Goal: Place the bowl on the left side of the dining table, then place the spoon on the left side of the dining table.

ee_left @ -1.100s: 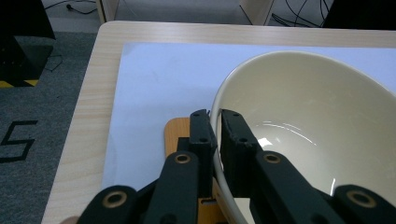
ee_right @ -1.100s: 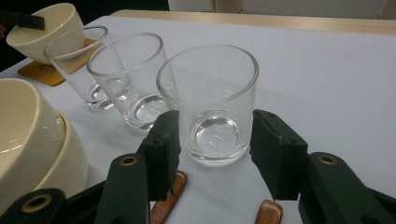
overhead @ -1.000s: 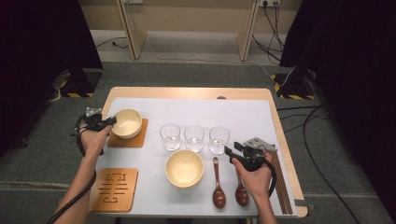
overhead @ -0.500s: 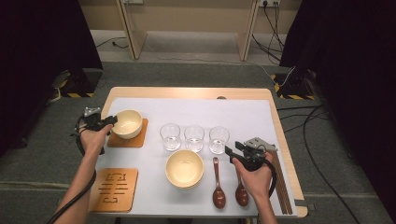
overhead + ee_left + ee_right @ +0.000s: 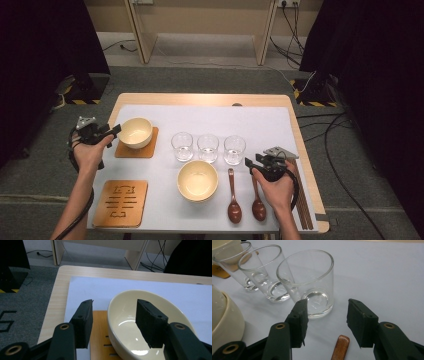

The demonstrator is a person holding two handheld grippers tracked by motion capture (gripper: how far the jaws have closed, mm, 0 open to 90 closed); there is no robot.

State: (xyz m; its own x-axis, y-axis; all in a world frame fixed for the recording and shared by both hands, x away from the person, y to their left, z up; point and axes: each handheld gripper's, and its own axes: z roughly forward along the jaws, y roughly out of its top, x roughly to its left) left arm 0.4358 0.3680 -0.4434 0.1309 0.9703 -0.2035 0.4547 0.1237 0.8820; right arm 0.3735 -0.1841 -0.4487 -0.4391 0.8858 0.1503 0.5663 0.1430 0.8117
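Cream glazed bowl (image 5: 135,132) sits on a wooden coaster (image 5: 137,148) near the table's left edge; my left gripper (image 5: 113,323) has just been opening, jaws loosely straddling its rim; right gripper (image 5: 325,322) gapes empty before a clear glass tumbler (image 5: 308,281).

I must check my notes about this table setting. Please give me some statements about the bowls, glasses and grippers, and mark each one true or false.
1. The cream ceramic bowl at the left stands on an orange wooden coaster. True.
2. The left gripper clamps this bowl. False: its jaws have just been opening and straddle the rim without pressing.
3. Four clear drinking glasses stand in a row. False: three.
4. The right gripper is open, holding nothing. True.
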